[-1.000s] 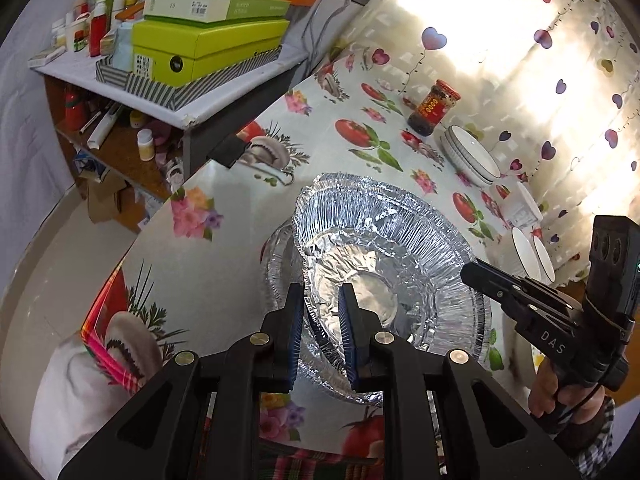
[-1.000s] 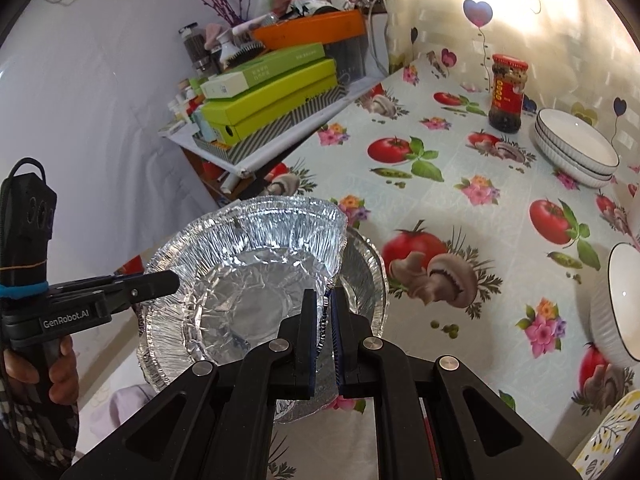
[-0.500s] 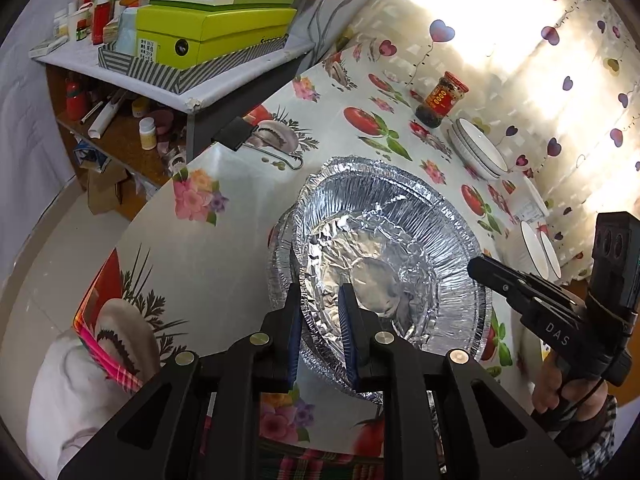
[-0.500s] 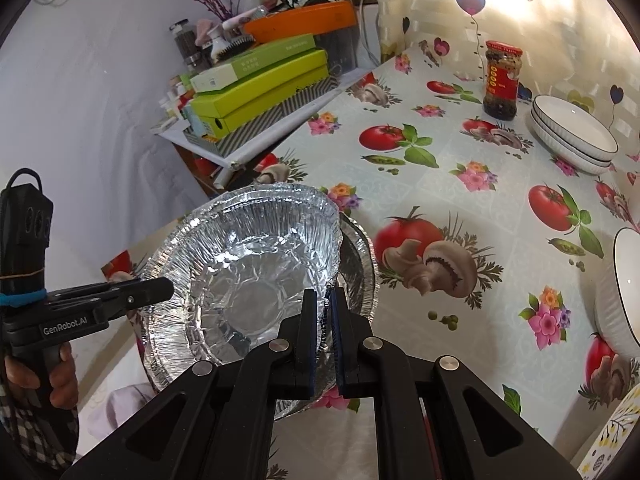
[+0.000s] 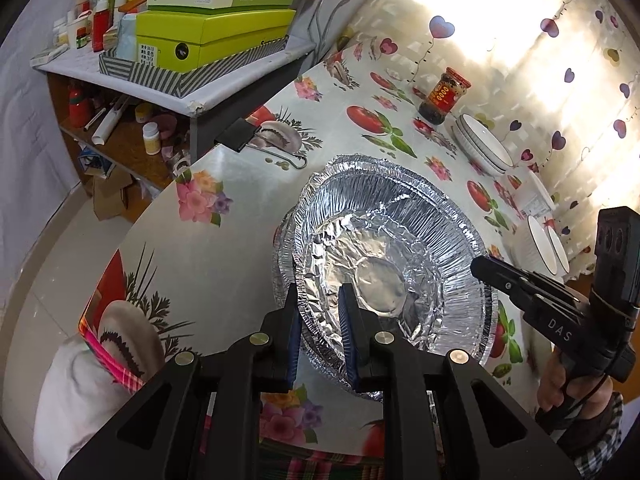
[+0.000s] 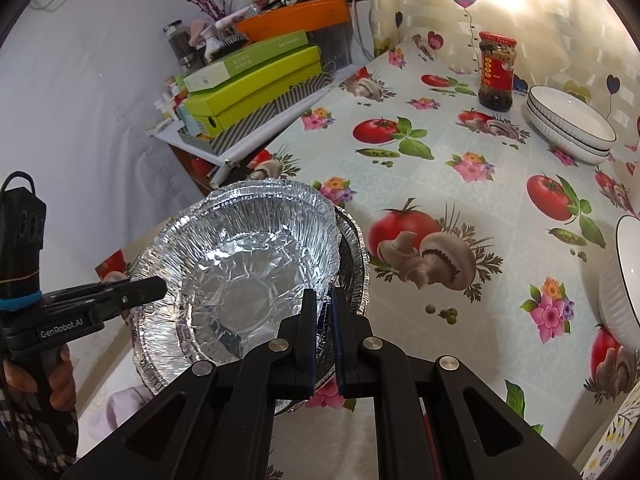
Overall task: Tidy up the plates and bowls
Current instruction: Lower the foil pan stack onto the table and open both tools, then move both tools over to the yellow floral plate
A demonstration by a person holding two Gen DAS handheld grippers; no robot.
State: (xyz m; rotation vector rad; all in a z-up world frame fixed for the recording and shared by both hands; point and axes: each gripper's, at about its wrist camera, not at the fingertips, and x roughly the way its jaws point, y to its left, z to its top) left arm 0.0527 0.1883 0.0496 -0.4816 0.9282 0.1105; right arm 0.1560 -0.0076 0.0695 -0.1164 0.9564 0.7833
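A crinkled foil bowl [image 5: 380,280] [image 6: 256,264] hangs between both grippers, just above a stack of foil plates [image 5: 282,248] [image 6: 356,248] on the tablecloth. My left gripper [image 5: 320,306] is shut on the bowl's near rim, and the foil wall runs between its blue pads. Its tip [image 6: 158,288] shows at the bowl's left side in the right wrist view. My right gripper [image 6: 325,306] is shut tight on the opposite rim and reaches in from the right [image 5: 482,268] in the left wrist view. White plates [image 6: 568,124] [image 5: 484,148] are stacked at the far side.
A red-lidded jar [image 6: 496,72] [image 5: 444,96] stands next to the white plates. White bowls [image 6: 624,280] [image 5: 540,244] sit at the right edge. A cluttered shelf with green boxes [image 5: 208,36] [image 6: 256,88] borders the table's left side. A binder clip [image 5: 238,136] holds the cloth.
Both views have shifted only slightly. The foil bowl stays pinched by both grippers and sits a little more squarely over the foil stack.
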